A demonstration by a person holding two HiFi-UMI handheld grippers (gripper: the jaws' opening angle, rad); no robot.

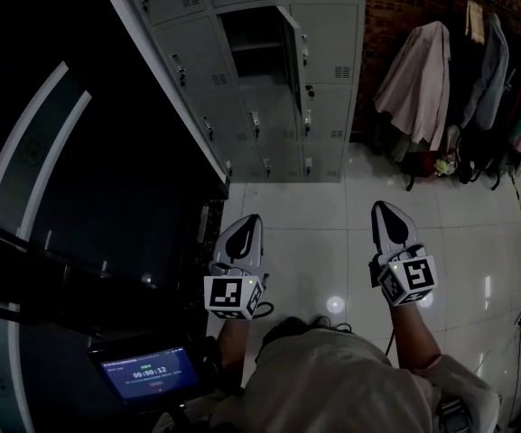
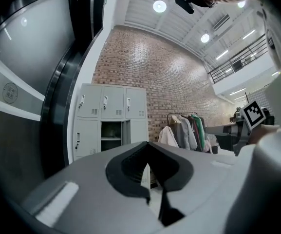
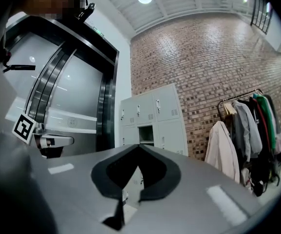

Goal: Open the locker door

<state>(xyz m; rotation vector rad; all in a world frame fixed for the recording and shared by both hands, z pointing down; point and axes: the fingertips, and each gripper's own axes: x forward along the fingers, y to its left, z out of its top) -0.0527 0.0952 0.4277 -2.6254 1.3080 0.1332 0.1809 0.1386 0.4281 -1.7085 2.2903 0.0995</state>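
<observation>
Two grippers hang low in front of the person, both closed on nothing. The left gripper (image 1: 250,218) has its grey fingers pressed together at the tips, and the left gripper view (image 2: 148,143) shows only bare floor through the hollow behind them. The right gripper (image 1: 383,207) is shut the same way, with nothing between its pads (image 3: 139,146).

The bank of pale grey metal lockers (image 1: 328,106) stands against the red brick wall (image 3: 208,67), well beyond both sets of fingertips, across the white tiled floor (image 1: 323,242). One narrow grey locker door (image 1: 293,50) in the middle column already stands swung out, leaving its dark shelved compartment (image 1: 253,43) open to view. It seems to hinge on the far side from the left fingertips, with its free edge pointing back toward the person.

Judged from this, the door is open and little is left to do. If it must go wider, or another door is meant, the person first has to walk closer, since nothing is within reach. The nearer gripper should then part its jaws before arriving, come at the free edge or latch squarely and close on it. Pulling along the door's arc should work better than pulling straight back, so the thin sheet metal does not slip from the pads. The rail of hanging coats (image 1: 477,79) lies off beyond the right fingertips and should not interfere.
</observation>
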